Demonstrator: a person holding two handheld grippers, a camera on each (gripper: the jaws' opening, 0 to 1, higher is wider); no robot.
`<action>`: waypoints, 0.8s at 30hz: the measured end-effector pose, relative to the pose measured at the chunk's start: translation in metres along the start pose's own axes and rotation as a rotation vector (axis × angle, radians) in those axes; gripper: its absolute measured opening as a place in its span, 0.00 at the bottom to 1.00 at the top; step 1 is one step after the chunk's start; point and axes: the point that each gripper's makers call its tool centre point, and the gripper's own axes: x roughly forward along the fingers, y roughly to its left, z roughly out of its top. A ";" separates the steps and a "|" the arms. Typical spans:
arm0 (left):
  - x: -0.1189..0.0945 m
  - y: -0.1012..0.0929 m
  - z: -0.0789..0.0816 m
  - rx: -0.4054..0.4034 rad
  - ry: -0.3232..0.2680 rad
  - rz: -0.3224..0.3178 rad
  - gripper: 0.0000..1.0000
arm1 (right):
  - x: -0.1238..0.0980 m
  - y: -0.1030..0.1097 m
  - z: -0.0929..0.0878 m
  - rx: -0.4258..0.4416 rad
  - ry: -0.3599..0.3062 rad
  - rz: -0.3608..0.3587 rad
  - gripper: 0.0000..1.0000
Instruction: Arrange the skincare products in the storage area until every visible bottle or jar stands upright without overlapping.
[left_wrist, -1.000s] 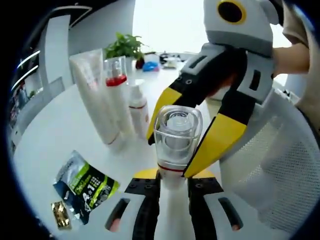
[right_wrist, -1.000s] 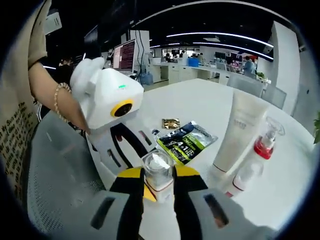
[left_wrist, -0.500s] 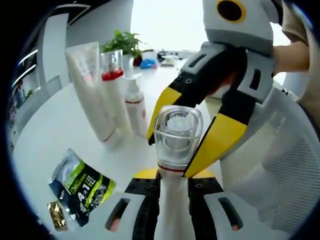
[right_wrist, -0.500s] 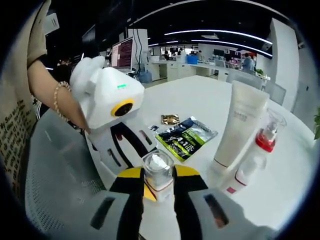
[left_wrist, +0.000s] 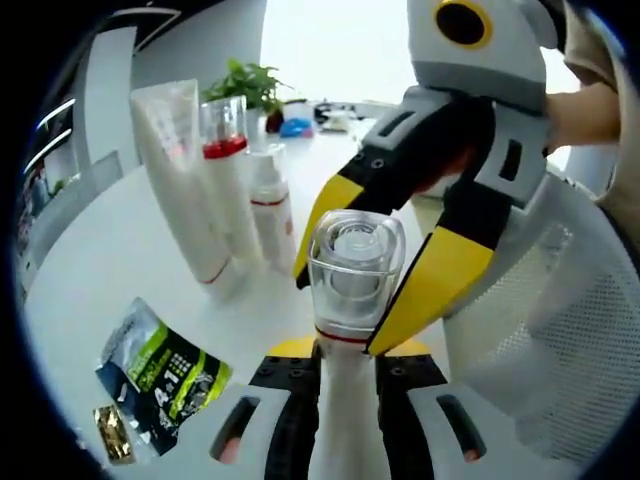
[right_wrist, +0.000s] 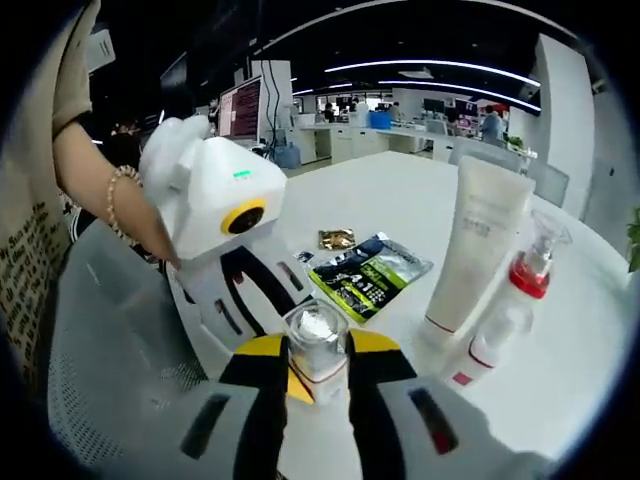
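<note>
A white bottle with a clear cap (left_wrist: 355, 265) and a red band is held between both grippers over the table. My left gripper (left_wrist: 347, 352) is shut on its body just below the band. My right gripper (left_wrist: 340, 312) comes in from the upper right, its yellow-tipped jaws shut on the cap. In the right gripper view my right gripper (right_wrist: 317, 352) clamps the cap (right_wrist: 316, 335), with the left gripper (right_wrist: 262, 296) behind it. A white tube (left_wrist: 182, 180), a red-collared pump bottle (left_wrist: 232, 170) and a small white bottle (left_wrist: 273, 205) stand upright together.
A green-and-black sachet (left_wrist: 160, 365) and a small gold sachet (left_wrist: 112, 432) lie flat on the white table (left_wrist: 110, 260). A white mesh chair (left_wrist: 560, 330) stands at the table's edge. A potted plant (left_wrist: 250, 88) stands far back. A person's arm (right_wrist: 120, 200) holds the left gripper.
Both views have shifted slightly, so the standing products sit a little differently in frame. The two grips on the bottle are unchanged.
</note>
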 end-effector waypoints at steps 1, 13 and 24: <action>0.000 0.000 0.000 0.000 -0.001 -0.001 0.17 | 0.000 -0.002 0.000 0.016 -0.007 -0.004 0.23; 0.007 0.005 0.006 0.007 -0.014 -0.005 0.17 | -0.009 -0.015 0.003 0.132 -0.085 -0.055 0.31; 0.023 0.019 0.019 0.018 -0.027 -0.016 0.17 | -0.026 -0.027 -0.008 0.159 -0.076 -0.121 0.53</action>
